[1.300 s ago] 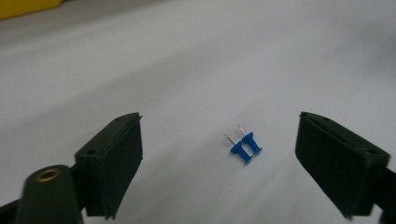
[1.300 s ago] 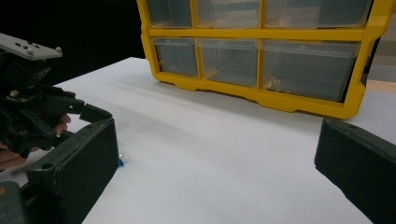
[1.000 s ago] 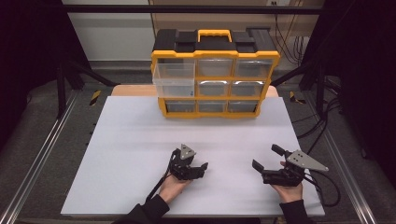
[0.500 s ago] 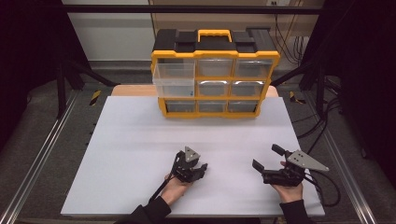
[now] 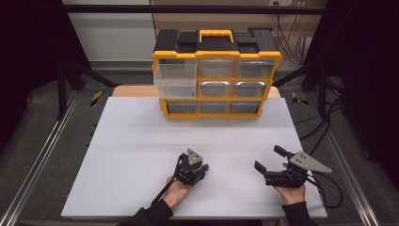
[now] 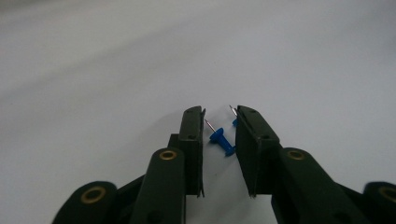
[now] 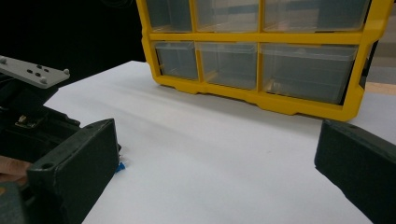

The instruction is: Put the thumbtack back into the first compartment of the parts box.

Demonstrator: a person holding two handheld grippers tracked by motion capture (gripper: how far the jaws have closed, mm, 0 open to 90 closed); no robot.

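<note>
At the bottom centre of my left gripper view, my left gripper [image 6: 219, 126] has its jaws slightly parted around a blue push pin [image 6: 221, 141] lying on the white table [image 6: 93, 70]; I cannot tell if they touch it. A second pin [image 6: 233, 116] is mostly hidden behind the right-hand jaw. My right gripper [image 5: 269, 160], lower right in the high view, is spread wide and empty. Farther up stands the yellow drawer organizer [image 5: 216, 75], its upper-left drawer [image 5: 175, 81] pulled out, contents hard to make out.

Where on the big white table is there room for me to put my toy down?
The white table is bare between the yellow drawer box and the two tongs, and along its left side. It is busy near the front: the left tongs straddle blue pushpins, and the right tongs sit open beside them.
</note>
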